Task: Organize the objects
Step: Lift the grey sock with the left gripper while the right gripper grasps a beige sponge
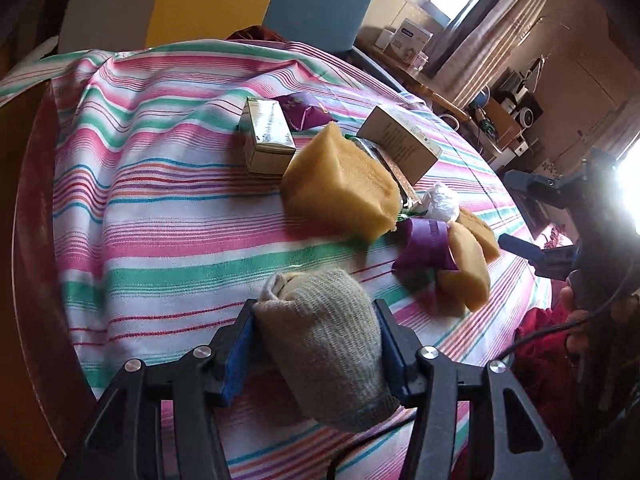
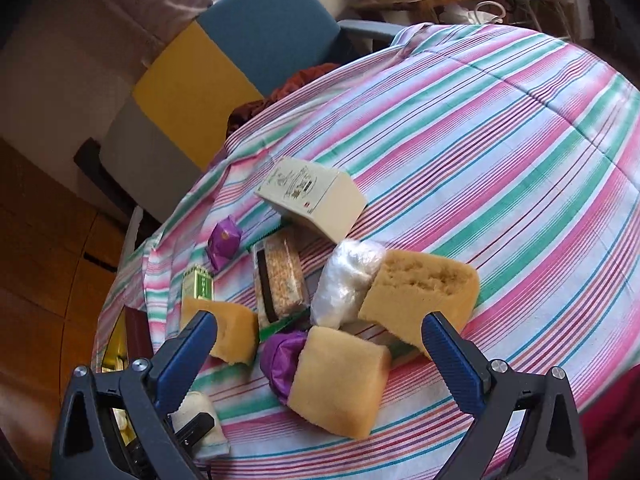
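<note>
The left tool [image 1: 316, 354] was clamped on a rolled grey sock [image 1: 324, 344], both blue pads [image 1: 240, 360] pressing its sides, the jaws about half spread around the bundle. The sock hung just above the striped cloth of the worktop [image 1: 160, 200], near the front edge and apart from the heap of things farther in. That heap held a large yellow sponge [image 1: 340, 184], a purple wrapper [image 1: 424, 246] and two small cartons [image 1: 268, 136].

The right tool [image 2: 320, 344] stood wide open and gripped nothing. Between its fingers [image 2: 192, 352], lower down, lay a square yellow sponge [image 2: 340, 380] touching a purple wrapper [image 2: 280, 356]; whether the pads touched any sponge could not be told. Another sponge [image 2: 424, 292] lay by the right finger, beside a clear plastic bundle [image 2: 344, 284]
</note>
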Tool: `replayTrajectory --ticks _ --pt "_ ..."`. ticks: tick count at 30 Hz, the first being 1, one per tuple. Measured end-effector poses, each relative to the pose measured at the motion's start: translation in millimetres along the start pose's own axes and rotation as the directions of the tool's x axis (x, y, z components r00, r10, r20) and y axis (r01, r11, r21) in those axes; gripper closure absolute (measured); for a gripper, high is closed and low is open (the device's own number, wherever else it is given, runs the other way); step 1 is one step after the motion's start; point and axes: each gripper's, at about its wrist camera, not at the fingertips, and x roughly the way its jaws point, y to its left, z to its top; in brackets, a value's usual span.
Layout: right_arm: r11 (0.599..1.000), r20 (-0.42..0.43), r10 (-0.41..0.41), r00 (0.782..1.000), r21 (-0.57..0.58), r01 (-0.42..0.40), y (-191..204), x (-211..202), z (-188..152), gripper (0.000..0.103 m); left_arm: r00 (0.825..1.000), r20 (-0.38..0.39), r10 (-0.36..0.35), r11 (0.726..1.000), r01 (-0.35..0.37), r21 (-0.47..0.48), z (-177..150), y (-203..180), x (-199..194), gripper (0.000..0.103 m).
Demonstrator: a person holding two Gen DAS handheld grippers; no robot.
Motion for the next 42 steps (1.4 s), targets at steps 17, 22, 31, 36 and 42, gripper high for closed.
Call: replayTrajectory --ticks 17,22,31,36,42 --pt "0.987 -0.172 -0.149 0.974 -0.084 0.136 6.2 33.0 -12.8 0.026 1.0 0.028 -0.004 1.0 0.004 0.016 -5.9 1.2 -2.9 0.045" --pt "0.965 -0.22 -0.254 0.942 -0.13 0.229 6.1 51.7 -16.4 0.028 0.999 0.036 -0.007 1.0 0.006 0.011 -7.1 1.9 -3.6 0.044" --pt "0.903 -0.22 -0.39 0.894 -0.281 0.324 22.5 70.7 -26.4 0.024 0.999 0.038 -0.008 1.0 0.007 0.011 -6.9 2.0 -3.3 0.044" --pt "0.882 -0.213 -0.42 0.882 -0.326 0.341 27.8 74.6 -31.0 0.018 0.999 0.039 -0.008 1.0 0.007 0.009 -6.6 1.8 -3.0 0.044" --pt "0.875 -0.207 -0.424 0.882 -0.344 0.34 28.4 72.3 -29.9 0.018 0.999 0.039 -0.001 1.0 0.0 0.013 -6.4 0.9 -2.2 0.044"
